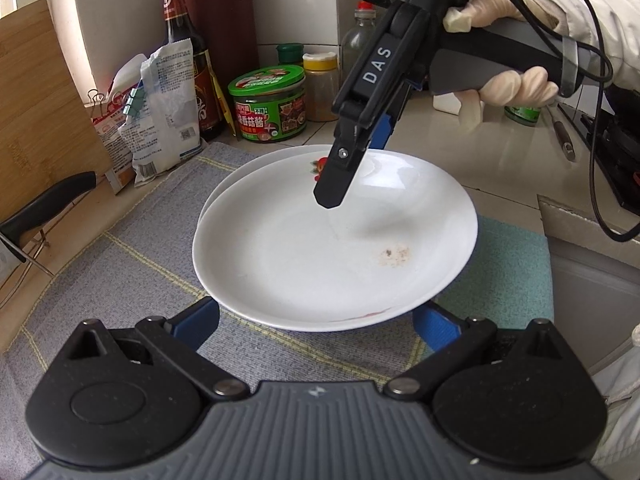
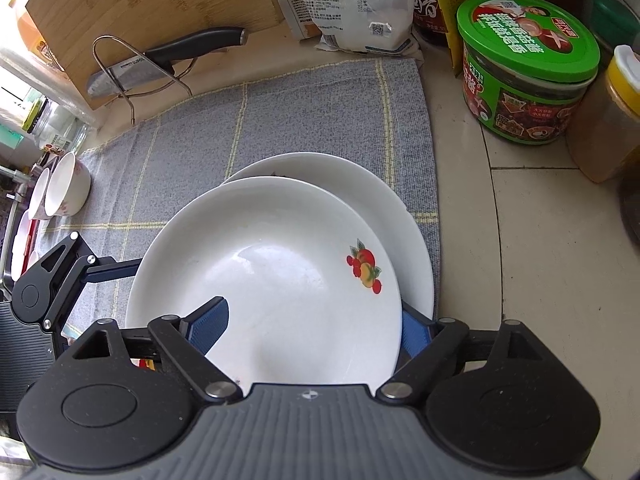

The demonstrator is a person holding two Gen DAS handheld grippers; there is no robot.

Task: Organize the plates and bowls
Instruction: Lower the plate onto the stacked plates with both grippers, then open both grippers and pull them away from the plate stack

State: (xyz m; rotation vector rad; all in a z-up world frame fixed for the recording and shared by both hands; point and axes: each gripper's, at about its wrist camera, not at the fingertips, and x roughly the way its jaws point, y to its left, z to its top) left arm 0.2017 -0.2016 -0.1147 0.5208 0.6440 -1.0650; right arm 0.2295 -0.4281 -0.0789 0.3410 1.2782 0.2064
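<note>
Right tongs (image 2: 312,328) stand spread around the top plate's (image 2: 264,264) near rim. Left tongs (image 1: 316,316), spread, flank that plate on the grey cloth (image 1: 120,264).

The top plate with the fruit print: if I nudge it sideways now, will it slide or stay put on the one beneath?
The top plate looks like glazed ceramic, glossy with highlights, so it would probably slide easily on the lower plate. It sits off-centre on it, so it may rock or tip. It is rigid and likely to chip if it knocks.
</note>
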